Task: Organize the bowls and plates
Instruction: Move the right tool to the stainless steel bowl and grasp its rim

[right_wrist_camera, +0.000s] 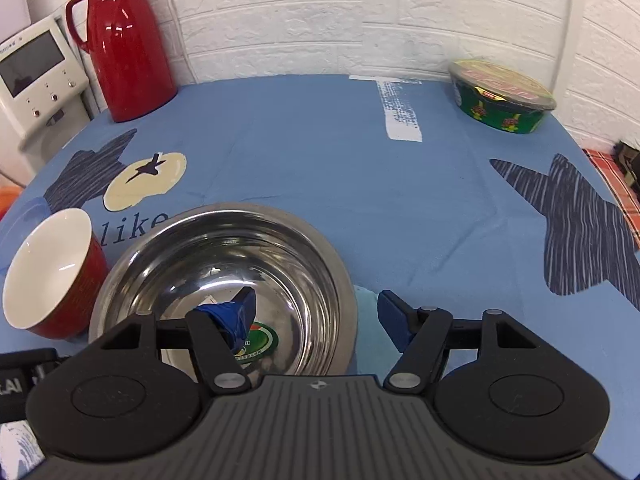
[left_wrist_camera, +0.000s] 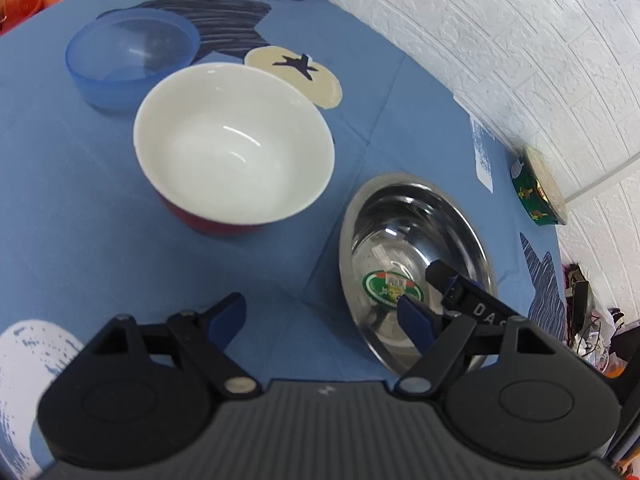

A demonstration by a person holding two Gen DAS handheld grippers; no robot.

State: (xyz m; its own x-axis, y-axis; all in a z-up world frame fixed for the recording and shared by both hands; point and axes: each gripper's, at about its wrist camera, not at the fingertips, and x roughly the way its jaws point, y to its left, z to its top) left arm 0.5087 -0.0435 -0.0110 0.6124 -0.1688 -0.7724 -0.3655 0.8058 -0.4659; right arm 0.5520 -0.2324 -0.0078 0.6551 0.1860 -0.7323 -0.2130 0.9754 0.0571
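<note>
The right tongs [right_wrist_camera: 314, 314] stand spread wide across the near rim of a steel bowl [right_wrist_camera: 224, 256], one blue-padded finger hanging inside the bowl above the green label on its floor, the other outside the rim over the blue cloth; neither finger can be seen pressing the metal. The left tongs [left_wrist_camera: 322, 316] are likewise spread and hold nothing, hovering low over the surface [left_wrist_camera: 80, 220] between a red bowl [left_wrist_camera: 234, 148] with a white inside and the steel bowl, their right finger overlapping the steel bowl's near rim in the left wrist view. In that same view a finger of the right tongs shows inside the steel bowl. The red bowl stands upright just left of the steel bowl, the two close but with a strip of cloth between them. Behind the red bowl sits a translucent blue bowl [left_wrist_camera: 132, 56], upright and empty. The cloth is blue, printed with dark striped stars. Farther back, near the white brick wall [right_wrist_camera: 360, 12], stand a red thermos jug [right_wrist_camera: 124, 44] at the left and a sealed green instant-noodle tub [right_wrist_camera: 502, 96] at the right.
</note>
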